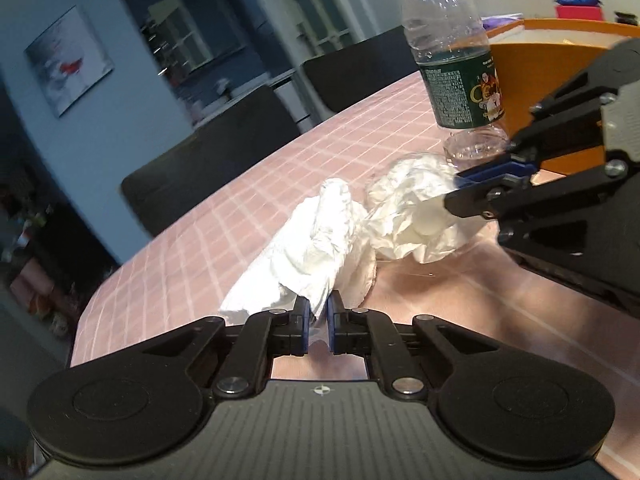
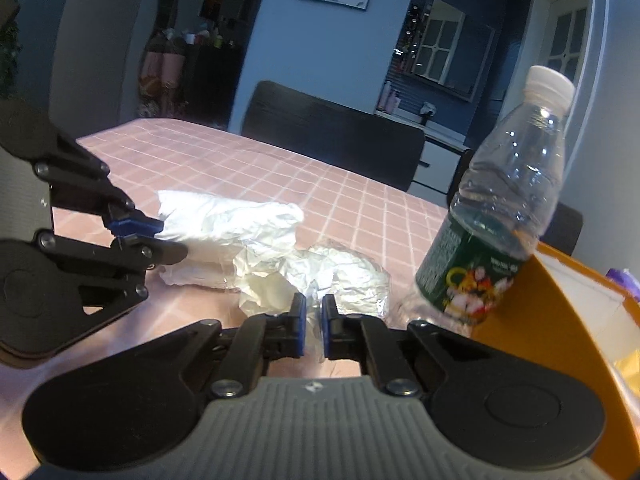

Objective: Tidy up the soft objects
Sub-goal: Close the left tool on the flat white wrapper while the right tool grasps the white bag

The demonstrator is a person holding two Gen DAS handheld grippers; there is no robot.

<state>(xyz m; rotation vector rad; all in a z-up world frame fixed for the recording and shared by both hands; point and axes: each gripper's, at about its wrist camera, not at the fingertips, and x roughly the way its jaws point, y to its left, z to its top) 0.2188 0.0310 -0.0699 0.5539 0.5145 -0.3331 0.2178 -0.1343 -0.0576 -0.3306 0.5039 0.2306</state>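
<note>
Both grippers pinch one crumpled white plastic bag on the pink checked tablecloth.

Left gripper (image 1: 319, 312) clamps the bag (image 1: 320, 240) at one end, right gripper (image 2: 314, 312) its other end; a water bottle (image 2: 492, 232) leans against an orange bin (image 2: 560, 320) nearby.

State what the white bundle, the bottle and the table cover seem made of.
White bundle: probably thin crinkly plastic film, glossy, sharply creased.
Bottle: clear thin plastic, dented, printed green label.
Table cover: pink checked, slightly shiny; vinyl or cloth, cannot tell.
</note>
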